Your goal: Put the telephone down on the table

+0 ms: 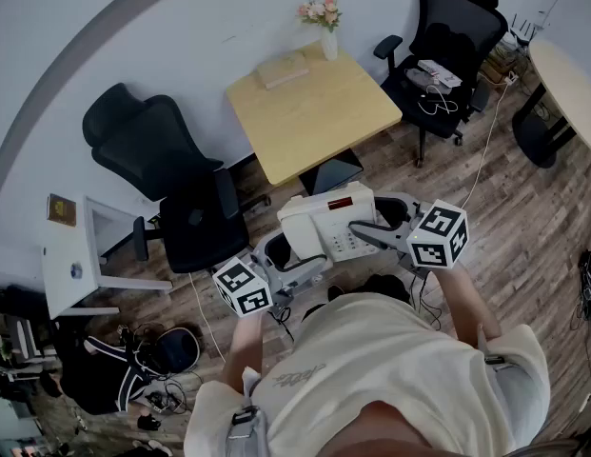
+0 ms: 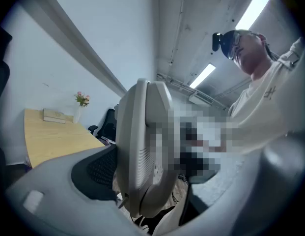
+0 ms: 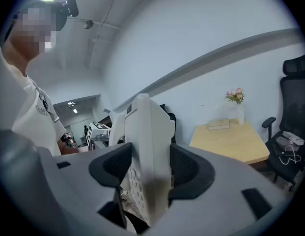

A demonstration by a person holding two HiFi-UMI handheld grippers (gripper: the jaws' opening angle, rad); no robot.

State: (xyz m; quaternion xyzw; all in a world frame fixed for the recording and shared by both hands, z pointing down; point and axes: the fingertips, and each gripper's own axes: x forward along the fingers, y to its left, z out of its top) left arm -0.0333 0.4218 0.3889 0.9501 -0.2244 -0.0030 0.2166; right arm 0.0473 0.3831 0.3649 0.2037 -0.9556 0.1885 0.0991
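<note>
Carrying is the step in hand: the phone (image 1: 324, 219) hangs in the air just in front of the person's chest, over the wood floor (image 1: 523, 236), pinched from both sides. The left tool (image 1: 293, 258) clamps one end and the right tool (image 1: 376, 225) the other. In each tool's own view the black pads press on the pale casing, which stands edge-on between them. The handset appears to lie on the left half, with the keypad to its right.

Ahead, well apart from the phone, is the surface (image 1: 314, 112), with a black chair (image 1: 167, 174) to its left. Its near part is bare, while a book (image 1: 281, 69) and a vase (image 1: 329, 41) of flowers sit at the far edge by the wall.

To do this well, I judge both tools should move as one and keep the phone level, so the handset does not slide off. They should bring it over the near half and lower it until the base rests flat. Only then should the jaws spread, both sides together. No cord can be made out.
</note>
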